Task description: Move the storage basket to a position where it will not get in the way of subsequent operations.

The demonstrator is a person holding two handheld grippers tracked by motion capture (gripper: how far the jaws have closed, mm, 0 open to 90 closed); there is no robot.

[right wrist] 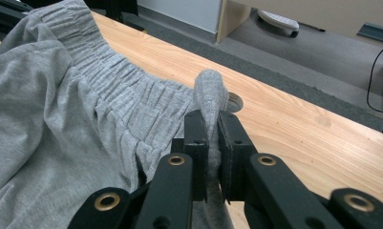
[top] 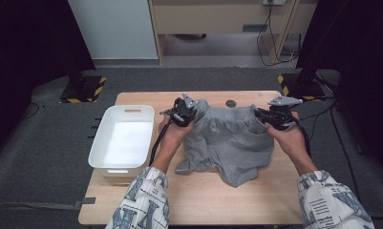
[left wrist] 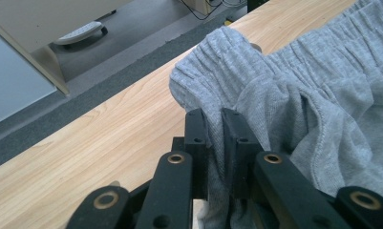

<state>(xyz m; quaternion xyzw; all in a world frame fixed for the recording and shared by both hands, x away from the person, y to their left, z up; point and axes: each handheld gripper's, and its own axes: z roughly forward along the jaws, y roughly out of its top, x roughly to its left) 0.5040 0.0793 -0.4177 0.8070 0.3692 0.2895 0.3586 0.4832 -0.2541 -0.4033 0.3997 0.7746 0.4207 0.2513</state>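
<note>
The grey shorts (top: 227, 140) hide part of the table (top: 203, 195), perhaps some of its small round hole (top: 231, 103).

This looks like a lab or test room set up for recording. A light wooden table (top: 203, 200) stands alone on grey carpet (top: 46, 157). Beyond the grippers, two dark stands rest on bases marked with yellow-and-black hazard tape (top: 84, 89), one to each side of the table's far corners. Farther off are a plain wooden desk frame (top: 218, 19), loose black cables (top: 268, 45) on the floor, and a white panel (top: 112, 28).
</note>
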